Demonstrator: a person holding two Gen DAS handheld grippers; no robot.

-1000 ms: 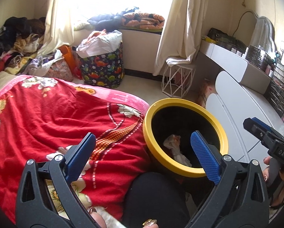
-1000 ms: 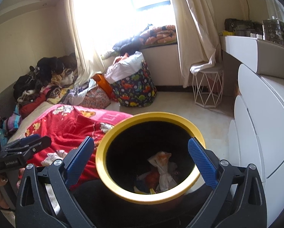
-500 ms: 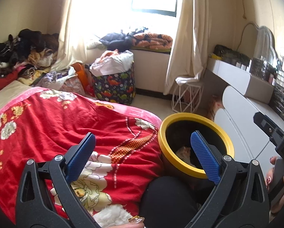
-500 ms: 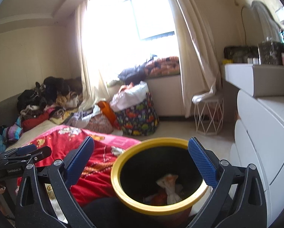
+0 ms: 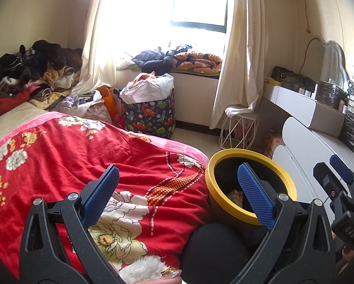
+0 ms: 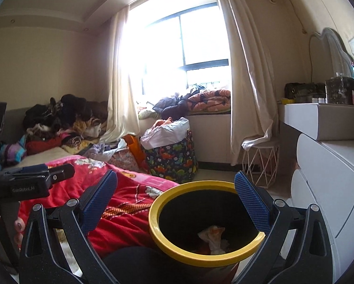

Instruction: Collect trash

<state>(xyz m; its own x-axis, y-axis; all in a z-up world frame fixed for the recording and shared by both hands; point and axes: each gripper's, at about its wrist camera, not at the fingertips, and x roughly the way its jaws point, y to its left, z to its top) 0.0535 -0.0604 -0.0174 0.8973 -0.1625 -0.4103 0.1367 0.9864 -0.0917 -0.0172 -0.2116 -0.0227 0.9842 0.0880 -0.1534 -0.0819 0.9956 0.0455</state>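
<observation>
Left wrist view: a heap of dark clothes (image 5: 34,68) is piled on the far end of a bed under a red floral blanket (image 5: 82,165). Right of it, below the bright window, stands a dinosaur-print bag (image 5: 149,116) stuffed with white cloth, then a white wire stool (image 5: 239,130) under the curtain, and white drawers (image 5: 314,146) along the right wall. A black bin with a yellow rim (image 5: 250,184) sits on the floor just beside the bed, between blanket and drawers. The left gripper (image 5: 177,196) hangs with its blue pads spread wide, holding and touching nothing; one pad lies over the blanket, the other partly covers the bin's mouth. A dark knee (image 5: 214,253) cuts off the bin's lower wall. At the right edge the right gripper (image 5: 335,175) shows side-on.

Right wrist view: the right gripper (image 6: 175,203) is likewise spread wide and empty above the bin (image 6: 177,250). Crumpled white and orange trash (image 6: 212,236) lies at the bottom of the bin; what else is there is too dark to make out. The left gripper (image 6: 37,179) is cut off at the left edge.
</observation>
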